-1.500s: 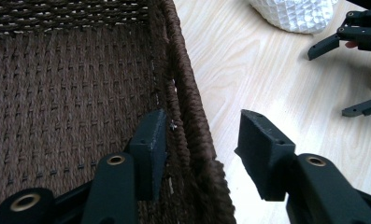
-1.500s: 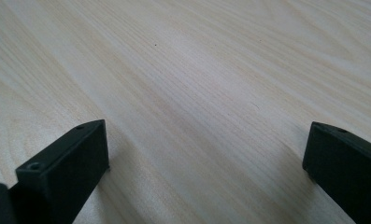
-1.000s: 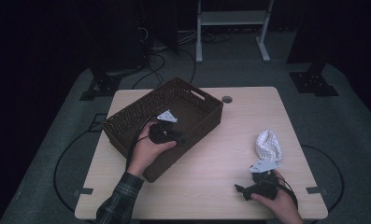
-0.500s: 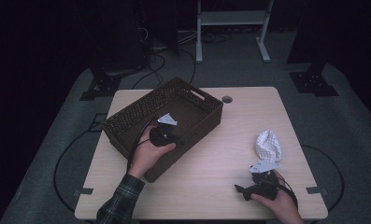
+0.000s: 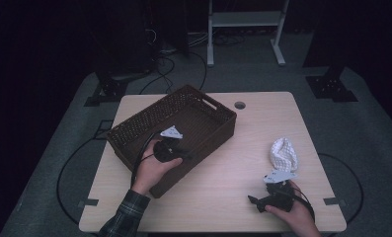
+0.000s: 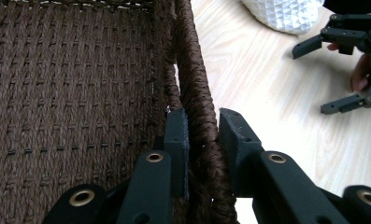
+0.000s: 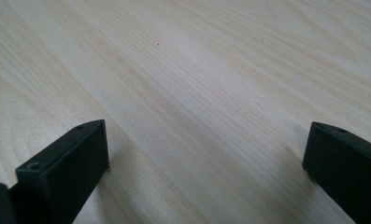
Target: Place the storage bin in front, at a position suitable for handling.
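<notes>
At the near long wall of the brown woven basket (image 5: 134, 129), my left gripper (image 6: 203, 140) straddles the rim: one jaw stands inside the basket, the other outside, and both press on the braided edge between them. The jaws have just been closing, with that wall between them, and the grip now looks firm. The rim runs straight away from my left jaws, along their own line, so the basket's long axis lies roughly in line with the pinch; by my judgement any pull or swing will turn on that wall as a handle. In the high view the basket sits skewed on the pale wooden table (image 5: 223, 187), one corner toward me, its far end angled off to the right.

My right gripper (image 7: 206, 163) rests low over bare tabletop, jaws spread wide with nothing between them. It lies well apart from the basket, near the table's front right corner, just beside the white textured cloth (image 5: 283, 154). The left hand (image 5: 151, 170) is plainly the nearer to the basket.
</notes>
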The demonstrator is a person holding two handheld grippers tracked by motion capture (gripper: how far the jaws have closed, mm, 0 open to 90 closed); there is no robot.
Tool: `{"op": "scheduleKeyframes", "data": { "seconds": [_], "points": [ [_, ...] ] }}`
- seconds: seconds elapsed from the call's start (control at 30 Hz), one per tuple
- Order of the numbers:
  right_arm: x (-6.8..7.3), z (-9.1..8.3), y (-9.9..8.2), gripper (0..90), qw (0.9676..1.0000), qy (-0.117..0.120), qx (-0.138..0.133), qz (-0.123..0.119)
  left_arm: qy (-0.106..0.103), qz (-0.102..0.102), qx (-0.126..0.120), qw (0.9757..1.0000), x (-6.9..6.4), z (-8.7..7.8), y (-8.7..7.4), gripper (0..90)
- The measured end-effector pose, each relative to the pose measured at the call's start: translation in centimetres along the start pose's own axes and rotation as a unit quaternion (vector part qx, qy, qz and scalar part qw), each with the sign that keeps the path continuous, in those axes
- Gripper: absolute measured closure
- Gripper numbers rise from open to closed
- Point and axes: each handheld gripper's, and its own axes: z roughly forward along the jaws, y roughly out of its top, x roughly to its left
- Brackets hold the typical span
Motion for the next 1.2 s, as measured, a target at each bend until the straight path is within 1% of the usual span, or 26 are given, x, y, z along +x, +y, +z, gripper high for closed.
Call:
{"op": "scheduleKeyframes", "data": {
  "seconds": [0.23, 0.3, 0.33, 0.4, 0.63, 0.7, 0.73, 0.77, 0.8, 0.83, 0.87, 0.9, 0.93, 0.97, 1.0, 1.03, 1.1, 1.2],
  "points": [
    [0.0, 0.0, 0.0, 0.0, 1.0, 0.001, 0.001, 0.001, 0.001, 0.002, -0.007, 1.0, -0.8, -0.7, -1.1, 73.0],
    [0.0, 0.0, 0.0, 0.0, 1.0, 0.0, 0.0, 0.001, -0.001, -0.001, -0.009, 1.0, -1.0, -0.9, -1.3, 72.8],
    [0.0, 0.0, 0.0, 0.0, 1.0, 0.0, 0.0, 0.002, 0.0, 0.001, -0.009, 1.0, -1.0, -1.0, -1.4, 72.6],
    [0.0, 0.0, 0.0, 0.0, 1.0, 0.0, 0.0, 0.002, -0.002, -0.002, -0.01, 0.9999, -0.9, -1.0, -1.5, 71.6],
    [0.0, 0.0, 0.0, 0.0, 1.0, 0.003, 0.001, 0.001, -0.001, -0.001, -0.002, 1.0, -1.0, -0.8, -1.5, 69.2],
    [0.0, 0.0, 0.0, 0.0, 1.0, 0.001, 0.001, 0.004, 0.003, 0.01, 0.009, 0.9999, -1.1, -0.6, -1.5, 69.4],
    [0.0, 0.0, 0.0, 0.0, 1.0, 0.001, 0.001, 0.004, 0.003, 0.01, 0.009, 0.9999, -1.1, -0.6, -1.5, 69.5],
    [0.0, -0.1, 0.0, 0.0, 1.0, 0.0, 0.002, 0.005, 0.008, 0.021, 0.019, 0.9996, -1.1, -0.5, -1.5, 69.5],
    [0.2, -0.1, 0.0, 0.0, 0.9999, -0.006, 0.001, 0.009, 0.008, 0.026, 0.023, 0.9994, -1.3, -0.4, -1.4, 69.2],
    [0.2, -0.1, 0.0, 0.0, 0.9999, -0.006, 0.001, 0.009, 0.012, 0.033, 0.025, 0.9991, -1.4, -0.4, -1.4, 69.2],
    [0.2, -0.2, 0.0, 11.0, 0.9999, -0.008, 0.0, 0.011, 0.013, 0.034, 0.026, 0.999, -1.4, -0.4, -1.4, 69.4],
    [0.2, -0.5, 0.1, 19.6, 0.9999, -0.006, -0.007, 0.009, 0.008, 0.03, 0.022, 0.9993, -1.2, -0.5, -1.4, 69.5],
    [0.2, -0.5, 0.1, 19.6, 0.9999, -0.006, -0.007, 0.009, 0.008, 0.03, 0.022, 0.9993, -1.2, -0.5, -1.4, 69.9],
    [0.1, -0.7, 0.3, 19.4, 0.9998, -0.007, -0.013, 0.013, 0.005, 0.023, 0.016, 0.9996, -1.2, -0.5, -1.4, 70.3],
    [0.1, -0.7, 0.3, 19.4, 0.9998, -0.007, -0.013, 0.013, 0.005, 0.023, 0.016, 0.9996, -1.2, -0.5, -1.4, 70.6],
    [0.1, -1.0, 0.5, 23.5, 0.9996, -0.011, -0.018, 0.018, 0.005, 0.022, 0.016, 0.9996, -1.2, -0.5, -1.4, 70.9],
    [0.0, -1.2, 0.7, 24.8, 0.9994, -0.013, -0.026, 0.02, 0.005, 0.022, 0.017, 0.9996, -1.1, -0.5, -1.4, 71.5],
    [-0.1, -1.5, 0.8, 25.9, 0.9991, -0.013, -0.031, 0.025, 0.004, 0.02, 0.016, 0.9997, -1.1, -0.5, -1.5, 72.1]
  ]
}}
